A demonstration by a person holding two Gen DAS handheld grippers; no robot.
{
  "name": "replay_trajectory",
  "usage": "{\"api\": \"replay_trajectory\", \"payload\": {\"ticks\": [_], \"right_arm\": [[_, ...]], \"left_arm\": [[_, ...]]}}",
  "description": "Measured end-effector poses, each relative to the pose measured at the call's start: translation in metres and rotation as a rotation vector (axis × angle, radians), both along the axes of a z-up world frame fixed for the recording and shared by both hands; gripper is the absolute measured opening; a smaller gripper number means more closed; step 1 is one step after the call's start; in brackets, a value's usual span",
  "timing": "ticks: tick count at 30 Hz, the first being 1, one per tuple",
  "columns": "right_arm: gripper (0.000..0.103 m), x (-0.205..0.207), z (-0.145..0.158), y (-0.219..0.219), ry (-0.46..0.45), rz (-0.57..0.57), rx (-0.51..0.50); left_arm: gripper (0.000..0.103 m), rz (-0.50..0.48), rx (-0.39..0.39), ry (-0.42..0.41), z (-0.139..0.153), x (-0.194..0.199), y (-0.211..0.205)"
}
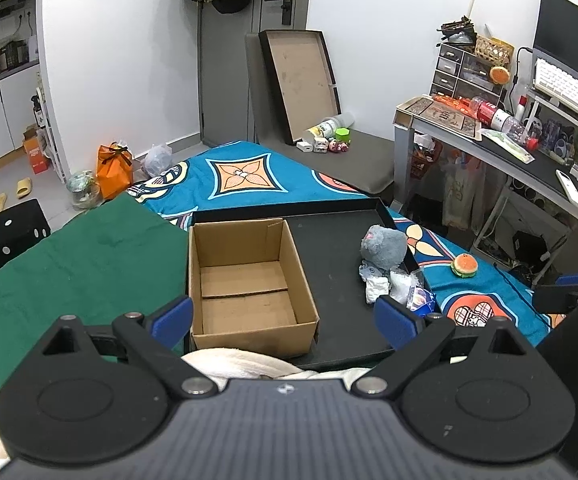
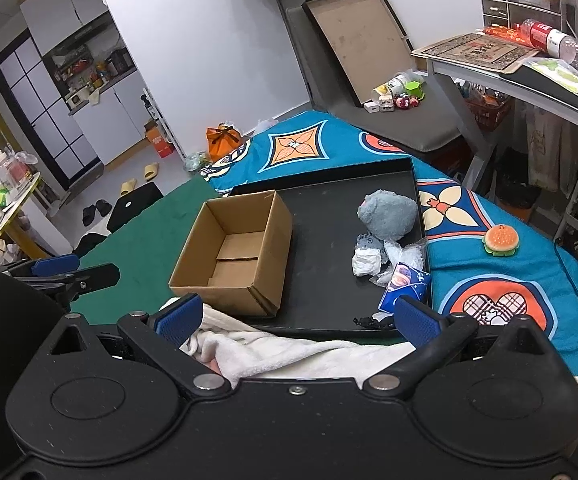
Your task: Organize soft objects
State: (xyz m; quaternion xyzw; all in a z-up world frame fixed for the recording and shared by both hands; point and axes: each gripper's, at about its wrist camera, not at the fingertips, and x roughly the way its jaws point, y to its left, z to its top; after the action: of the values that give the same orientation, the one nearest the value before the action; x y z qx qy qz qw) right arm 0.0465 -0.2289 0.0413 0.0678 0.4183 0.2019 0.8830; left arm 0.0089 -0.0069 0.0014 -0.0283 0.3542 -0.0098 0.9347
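An empty cardboard box (image 1: 245, 276) (image 2: 233, 256) stands on the left half of a black tray (image 1: 337, 272) (image 2: 329, 248) on the bed. A grey plush toy (image 1: 383, 247) (image 2: 389, 216) lies at the tray's right side, with white crumpled items (image 1: 377, 288) (image 2: 367, 262) and a blue packet (image 2: 407, 286) in front of it. A burger plush (image 1: 465, 266) (image 2: 501, 240) lies on the blue bedspread to the right. A white fluffy cloth (image 1: 241, 364) (image 2: 289, 354) lies under both grippers. My left gripper (image 1: 285, 320) and right gripper (image 2: 297, 316) are open, above the cloth, short of the tray.
A green cloth (image 1: 81, 264) covers the bed on the left. A desk (image 1: 509, 148) with clutter stands at the right. A box lid (image 1: 301, 80) leans on the wall behind, with small toys (image 1: 329, 142) at its foot. Bags and slippers lie on the floor at the left.
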Motion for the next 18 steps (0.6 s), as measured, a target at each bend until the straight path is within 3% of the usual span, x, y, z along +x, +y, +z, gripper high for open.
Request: {"api": "replay_trajectory", "payload": {"ticks": [18], "right_arm": [[0.103, -0.0034, -0.0001, -0.0004, -0.004, -0.02, 0.008]], "left_arm": [[0.096, 0.023, -0.006, -0.012, 0.0007, -0.0073, 0.0026]]}}
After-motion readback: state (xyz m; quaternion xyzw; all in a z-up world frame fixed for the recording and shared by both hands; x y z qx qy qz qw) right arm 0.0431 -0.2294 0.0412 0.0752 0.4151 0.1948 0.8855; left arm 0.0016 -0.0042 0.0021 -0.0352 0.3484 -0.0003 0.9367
